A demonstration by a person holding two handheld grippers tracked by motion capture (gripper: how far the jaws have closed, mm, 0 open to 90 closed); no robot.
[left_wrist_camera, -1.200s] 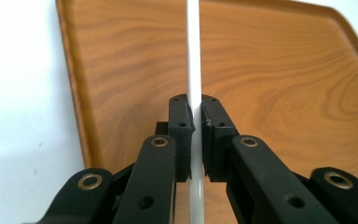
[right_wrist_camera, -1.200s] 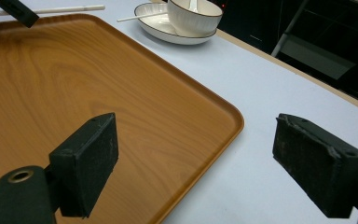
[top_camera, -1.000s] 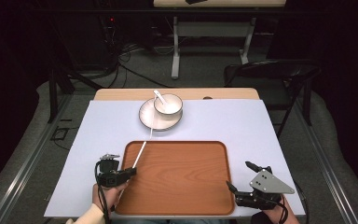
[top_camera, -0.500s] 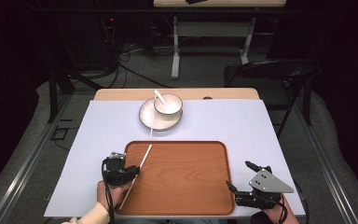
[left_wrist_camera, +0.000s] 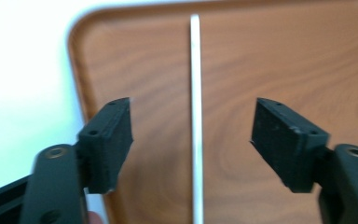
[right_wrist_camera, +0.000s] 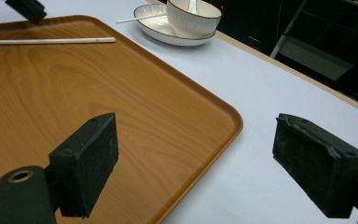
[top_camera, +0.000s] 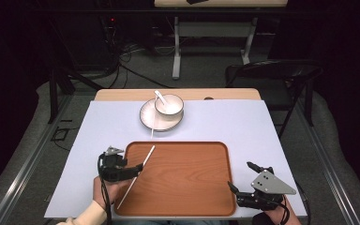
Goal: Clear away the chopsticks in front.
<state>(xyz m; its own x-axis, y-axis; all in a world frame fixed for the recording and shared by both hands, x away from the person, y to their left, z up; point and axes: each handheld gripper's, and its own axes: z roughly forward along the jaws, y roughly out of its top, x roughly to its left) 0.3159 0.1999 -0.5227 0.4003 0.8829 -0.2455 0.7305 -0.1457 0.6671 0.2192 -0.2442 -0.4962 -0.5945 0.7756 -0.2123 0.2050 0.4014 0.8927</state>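
The long thin white chopstick [top_camera: 136,176] lies slanted on the left part of the flat brown wooden tray [top_camera: 187,187], in the lower middle of the high view. Its lower end pokes out over the tray's edge. The left gripper [top_camera: 136,168] sits right at that chopstick, and its jaws are wide apart. In the left gripper view the chopstick [left_wrist_camera: 196,121] runs up the middle of the frame between the two jaws, touching neither one. So the stick is resting free on the tray, not pinched.

The right gripper [top_camera: 242,177] waits at the lower right of the high view, beside the tray's right corner. Its jaws are apart too, with nothing between them.

A second thin white chopstick [top_camera: 152,125] leans on the round white plate [top_camera: 146,117] in the upper middle of the frame, with one end on the pale blue table cover [top_camera: 262,131]. A white bowl [top_camera: 169,106] with a white spoon [top_camera: 160,96] in it stands on that plate.

It looks like one chopstick is on the tray and its partner is yet to be brought over. The bowl, plate and spoon may need to go there too.

I can see no words, labels or brand marks anywhere.
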